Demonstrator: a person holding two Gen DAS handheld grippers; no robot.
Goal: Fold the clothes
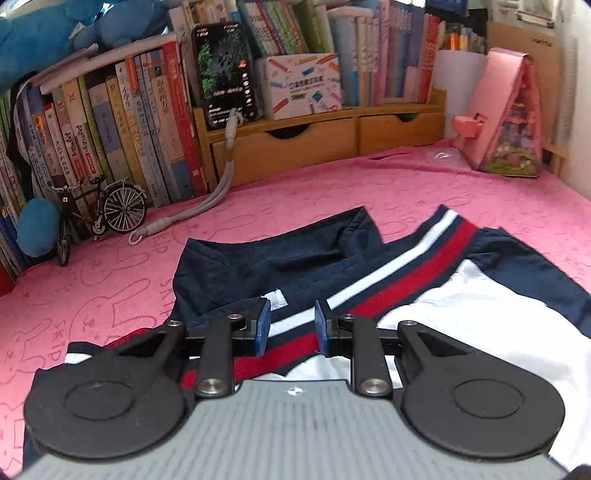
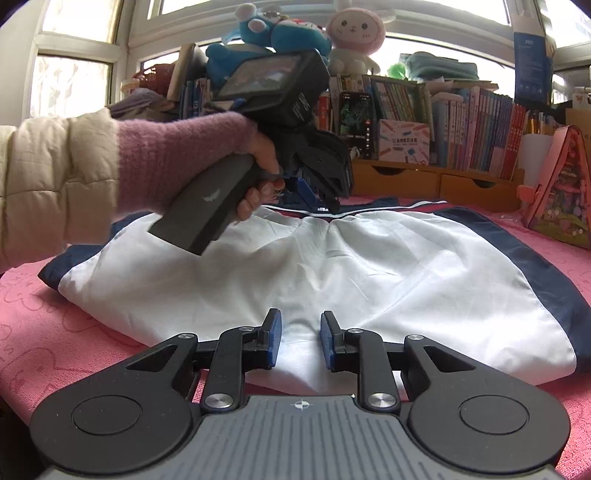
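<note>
1 jacket (image 2: 332, 266), navy/white w/ red stripe. 2 grippers: left (image 1: 291, 326), right (image 2: 301, 339); 2 blue pads ea. 1 hand (image 2: 258, 173) in right view, holding left gripper. 1 phone (image 1: 225, 72). 2 wooden drawers (image 1: 288, 147), side by side. 1 model bike (image 1: 98, 212), 2 wheels. 1 pink house box (image 1: 506, 114). 1 pencil-print box (image 1: 301, 85). Plush on shelf top: 2 blue (image 2: 284, 29), 1 pink (image 2: 356, 33). Books (image 1: 110, 129): dozens, exact no. unclear.
</note>
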